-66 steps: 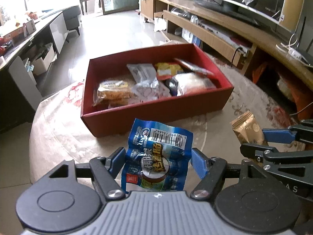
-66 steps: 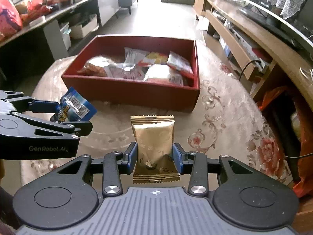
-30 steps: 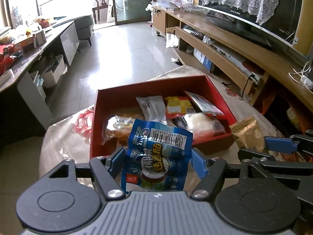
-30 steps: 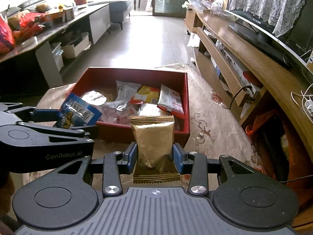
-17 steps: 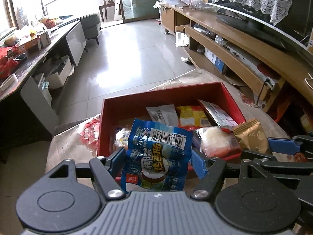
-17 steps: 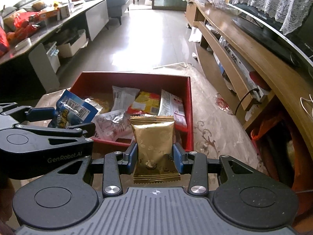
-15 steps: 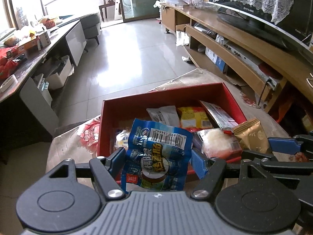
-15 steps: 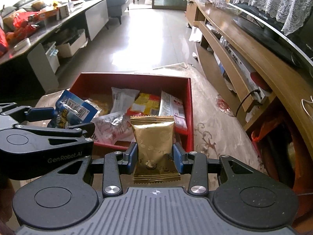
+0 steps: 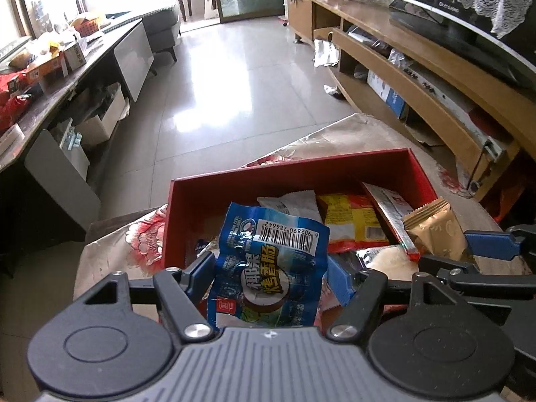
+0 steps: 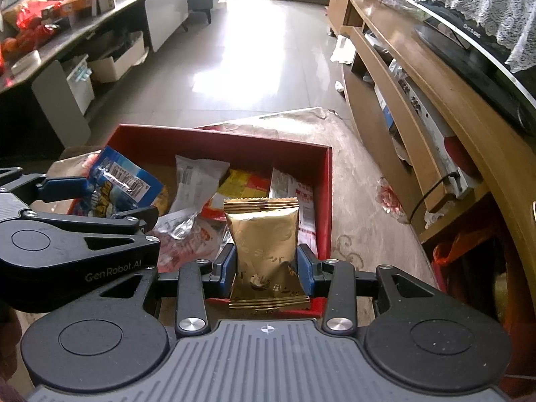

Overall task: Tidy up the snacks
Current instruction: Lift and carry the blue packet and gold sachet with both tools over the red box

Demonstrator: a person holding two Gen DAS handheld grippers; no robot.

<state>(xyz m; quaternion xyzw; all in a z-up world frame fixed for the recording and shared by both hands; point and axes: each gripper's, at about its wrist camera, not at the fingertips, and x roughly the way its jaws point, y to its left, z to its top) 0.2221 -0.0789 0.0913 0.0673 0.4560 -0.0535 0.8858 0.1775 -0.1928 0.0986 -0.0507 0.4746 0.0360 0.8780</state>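
My left gripper (image 9: 271, 273) is shut on a blue snack packet (image 9: 268, 264) with a barcode, held upright over the near left part of the red box (image 9: 207, 189). My right gripper (image 10: 264, 263) is shut on a gold snack packet (image 10: 263, 244), held over the near right corner of the red box (image 10: 323, 207). Several snack packets lie in the box, among them a yellow one (image 9: 351, 222) and a clear white one (image 10: 196, 177). Each gripper shows in the other's view: the left gripper (image 10: 100, 197) at the left, the right gripper (image 9: 469, 244) at the right.
The box stands on a round table with a floral cloth (image 10: 361, 207). A long wooden TV bench (image 10: 412, 124) with a television runs along the right. A dark side table (image 9: 50, 100) loaded with clutter is at the left. Tiled floor (image 9: 241, 77) lies beyond the table.
Both grippers have moved forward with their packets, from in front of the box's near wall to over the box. The box now sits closer and lower in both views.
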